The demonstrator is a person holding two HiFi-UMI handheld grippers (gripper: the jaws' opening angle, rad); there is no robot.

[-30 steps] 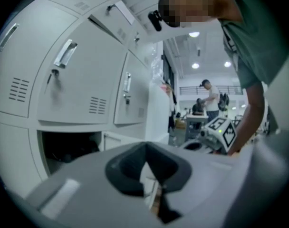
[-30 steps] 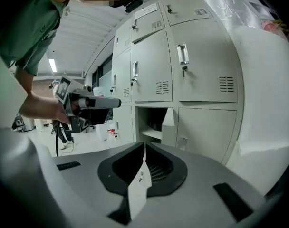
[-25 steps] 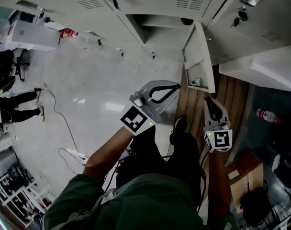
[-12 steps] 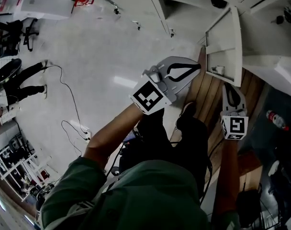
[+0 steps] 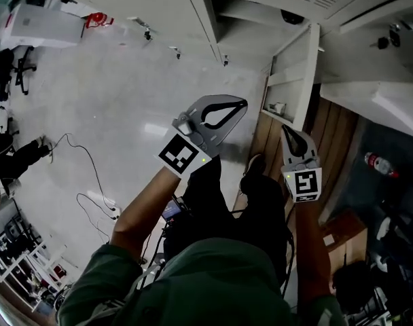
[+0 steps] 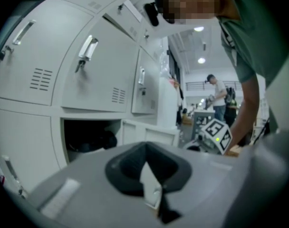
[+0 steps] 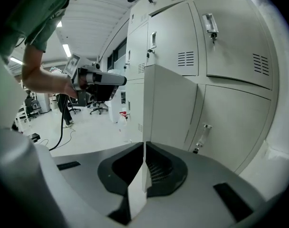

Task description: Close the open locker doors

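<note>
White locker door ajar | left gripper, right gripper both closed | right gripper view: door edge-on

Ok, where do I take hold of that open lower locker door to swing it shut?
Take the open door by its free vertical edge, coming straight on with the right gripper. The door stands edge-on to that gripper, a thin panel hinged at the locker side. The jaws are together now, so part them first.
</note>
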